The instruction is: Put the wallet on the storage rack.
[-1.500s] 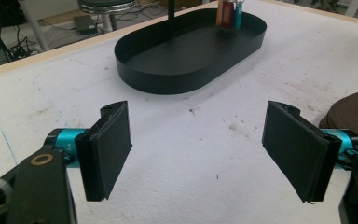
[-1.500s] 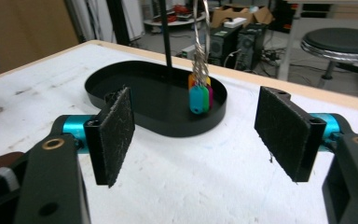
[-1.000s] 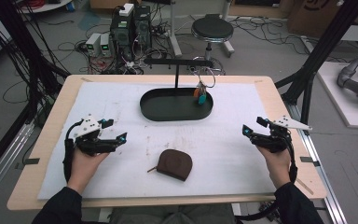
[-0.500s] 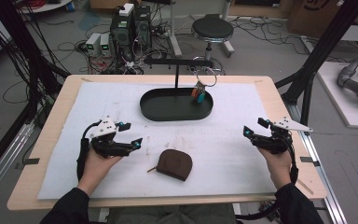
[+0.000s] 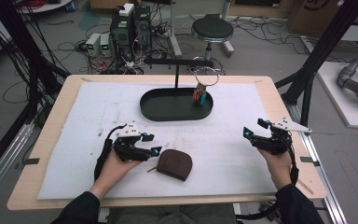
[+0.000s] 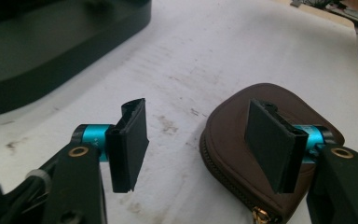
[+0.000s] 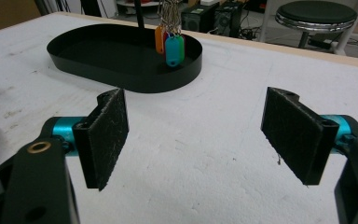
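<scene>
A brown zip pouch lies flat on the white mat near the table's front; its edge also shows as the pouch under one jaw in the left gripper view. My left gripper is open right beside the pouch's left edge, its jaws apart with nothing between them. My right gripper is open over bare mat at the right, its pads wide apart. A black oval tray sits mid-table, with coloured key tags hanging from a stand over its right end.
A black T-shaped stand rises from the tray, and the tags dangle from rings on it. The white mat covers most of the wooden table. A stool and cables sit beyond the far edge.
My left gripper has moved right across the mat, from the left side up to the pouch's left edge. The right gripper has stayed where it was.
</scene>
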Tool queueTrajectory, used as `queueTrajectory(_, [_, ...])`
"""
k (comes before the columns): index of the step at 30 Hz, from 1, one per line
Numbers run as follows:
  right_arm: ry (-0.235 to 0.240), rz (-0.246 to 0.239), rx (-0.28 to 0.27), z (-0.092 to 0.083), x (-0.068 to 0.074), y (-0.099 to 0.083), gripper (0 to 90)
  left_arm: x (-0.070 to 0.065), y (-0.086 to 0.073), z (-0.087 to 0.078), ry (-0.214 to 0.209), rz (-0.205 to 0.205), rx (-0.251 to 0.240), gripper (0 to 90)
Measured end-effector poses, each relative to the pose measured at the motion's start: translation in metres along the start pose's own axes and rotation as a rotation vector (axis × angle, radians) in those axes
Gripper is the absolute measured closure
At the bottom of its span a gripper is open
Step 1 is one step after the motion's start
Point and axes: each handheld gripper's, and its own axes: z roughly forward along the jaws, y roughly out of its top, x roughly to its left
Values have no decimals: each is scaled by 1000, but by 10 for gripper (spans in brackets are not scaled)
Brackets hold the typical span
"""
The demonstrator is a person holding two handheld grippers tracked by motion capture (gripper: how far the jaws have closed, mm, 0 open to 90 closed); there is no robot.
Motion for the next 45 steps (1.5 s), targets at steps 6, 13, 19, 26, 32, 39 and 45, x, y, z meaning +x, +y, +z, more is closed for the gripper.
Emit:
queueTrajectory(6, [-6,4,-3,-3,-1,-1,240,1,-2,15,-32,-65,73,486])
queueTrajectory(13, [-5,-1,2,-2,-1,-1,241,4,-8,27,-72,-135,140,492])
queueTrajectory(19, [2,-13,7,-1,0,-1,243,6,-10,28,-120,-187,136,615])
queueTrajectory(26, [9,-25,15,2,2,-1,248,4,-11,27,-147,-171,119,723])
queueTrajectory(32, [8,-27,13,1,2,-1,252,4,-11,24,-133,-162,84,833])
queueTrajectory(39, [3,-26,9,1,1,-1,255,1,-5,15,-109,-123,7,850])
queueTrajectory(45, [2,-26,3,1,2,0,256,1,3,2,-76,-68,-85,856])
